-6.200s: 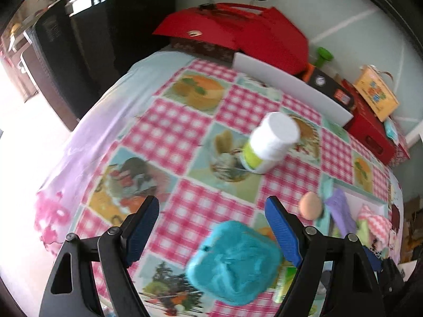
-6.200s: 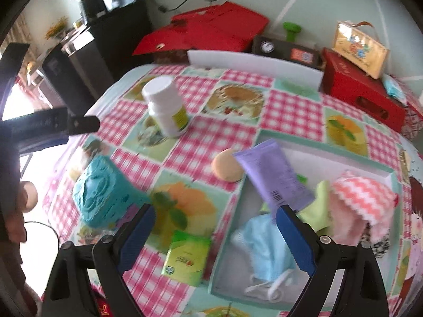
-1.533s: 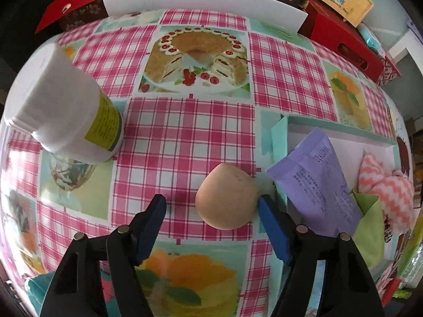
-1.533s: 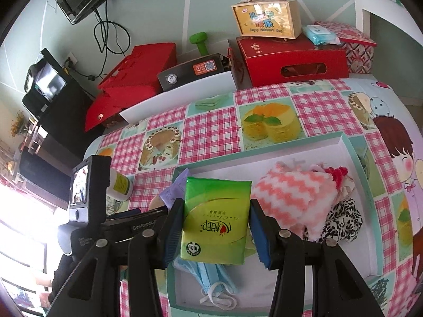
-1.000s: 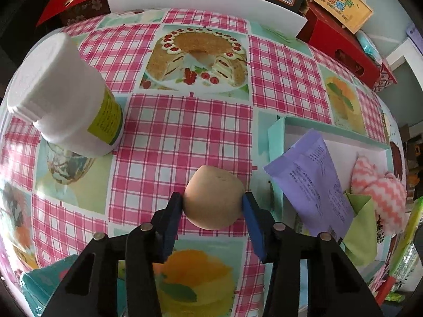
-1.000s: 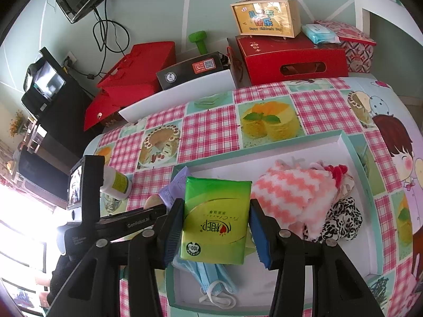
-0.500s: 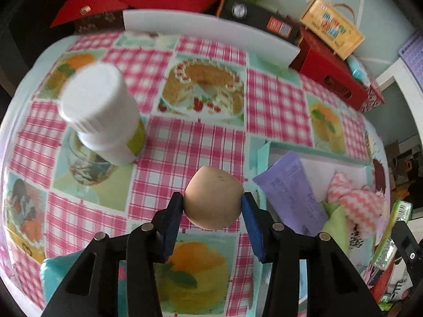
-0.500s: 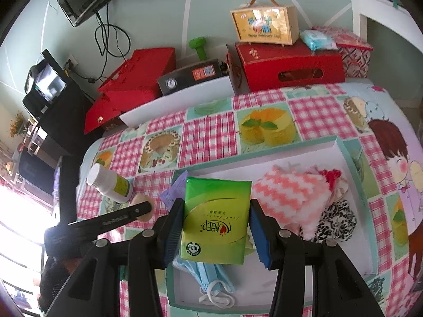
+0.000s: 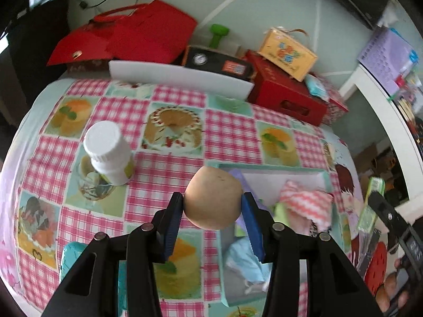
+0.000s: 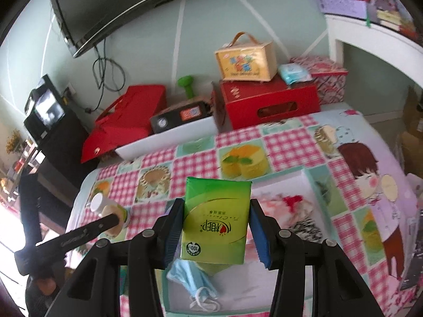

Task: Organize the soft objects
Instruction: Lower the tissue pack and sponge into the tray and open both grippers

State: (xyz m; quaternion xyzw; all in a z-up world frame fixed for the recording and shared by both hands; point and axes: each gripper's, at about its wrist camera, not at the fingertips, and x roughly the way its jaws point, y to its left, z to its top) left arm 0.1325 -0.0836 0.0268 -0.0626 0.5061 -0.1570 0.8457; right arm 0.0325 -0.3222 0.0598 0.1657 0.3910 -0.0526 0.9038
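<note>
The left hand-held gripper [image 9: 212,207] pinches a tan ball [image 9: 213,197] between its pads; the right hand-held gripper [image 10: 215,227] clamps a green tissue pack [image 10: 216,218], long axis pointing forward along the fingers

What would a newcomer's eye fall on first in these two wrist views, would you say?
Probably the tan ball clamped in the left gripper, front and centre above the pink checked tablecloth. Next, the bright green tissue pack gripped upright by the right gripper over the teal-rimmed tray of soft things.

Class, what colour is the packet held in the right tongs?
Green and yellow-green tissue packet, clearest in the right wrist view.
</note>
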